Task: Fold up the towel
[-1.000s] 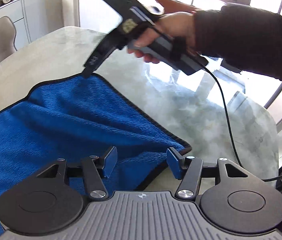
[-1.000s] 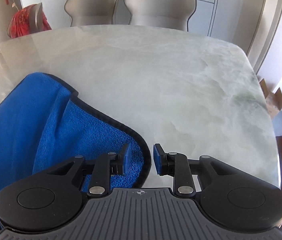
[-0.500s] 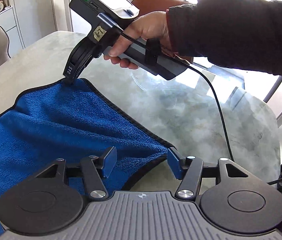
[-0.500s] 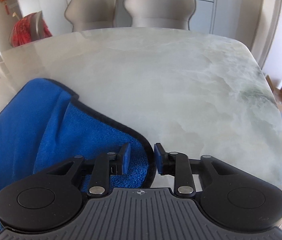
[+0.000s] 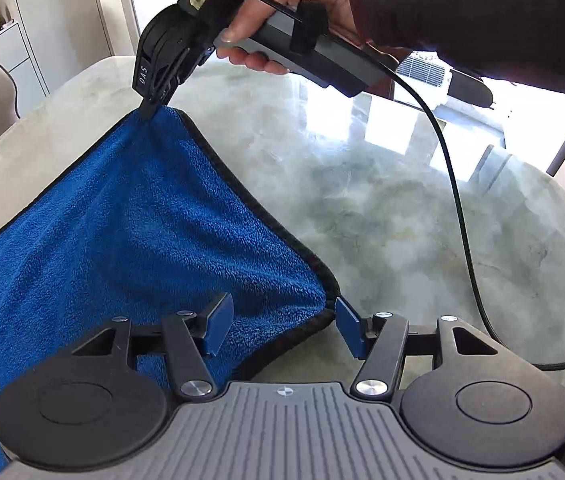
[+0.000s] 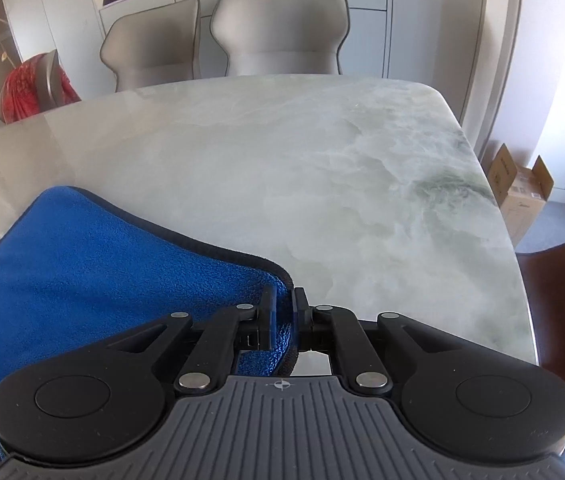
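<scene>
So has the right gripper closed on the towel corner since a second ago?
Yes. The right gripper narrowed from open to pinching the towel corner, lifted above the table.

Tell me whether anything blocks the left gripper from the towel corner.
Nothing visible does. The left gripper is open with the towel corner already between its pads; the right gripper pinches another corner.

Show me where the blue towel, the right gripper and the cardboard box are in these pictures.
blue towel (image 5: 130,232): left wrist view, middle of its fleece surface.
right gripper (image 6: 282,312): right wrist view, between its fingertips, shut on the towel corner.
cardboard box (image 6: 520,196): right wrist view, its front face.
</scene>
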